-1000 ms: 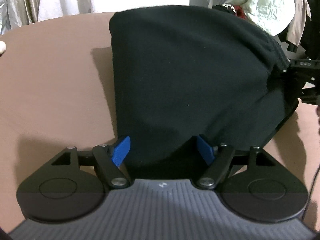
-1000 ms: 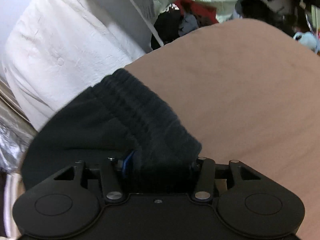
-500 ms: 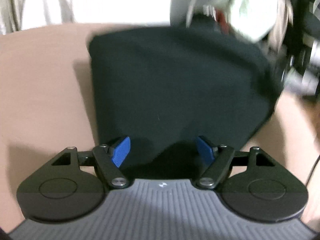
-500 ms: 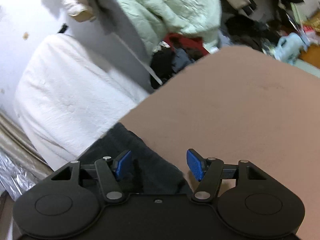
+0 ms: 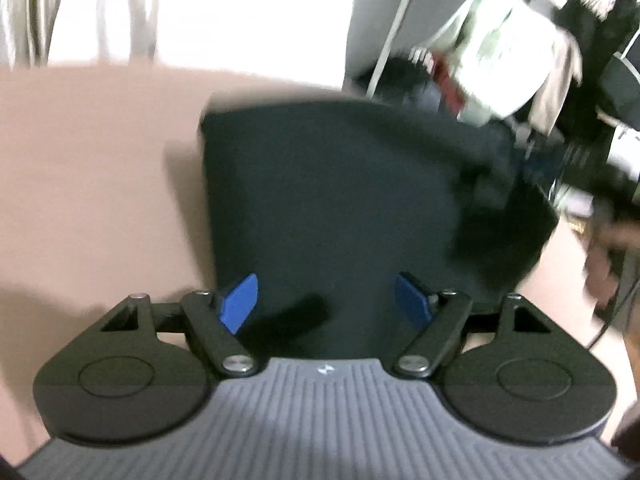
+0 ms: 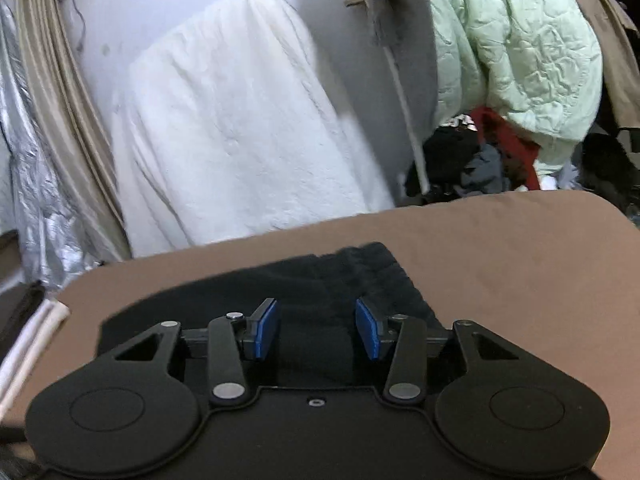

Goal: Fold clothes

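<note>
— Right, where's the garment?
— Black folded garment (image 5: pixel 340 208) lies flat on the brown table (image 5: pixel 100 168), ribbed waistband (image 6: pixel 384 276) toward my right gripper (image 6: pixel 317 330).
— Grippers?
— My left gripper (image 5: pixel 326 306): jaws apart, just been closing, nothing pinched. Right: same, pads clear above the cloth.

Black garment (image 5: pixel 332 208) on a plain brown table (image 6: pixel 520 264). Beyond the table: white cover (image 6: pixel 240 128), pale green quilted jacket (image 6: pixel 516 52), red cloth (image 6: pixel 508 140), beige curtain (image 6: pixel 60 92). Blue pads (image 6: pixel 266 328).
</note>
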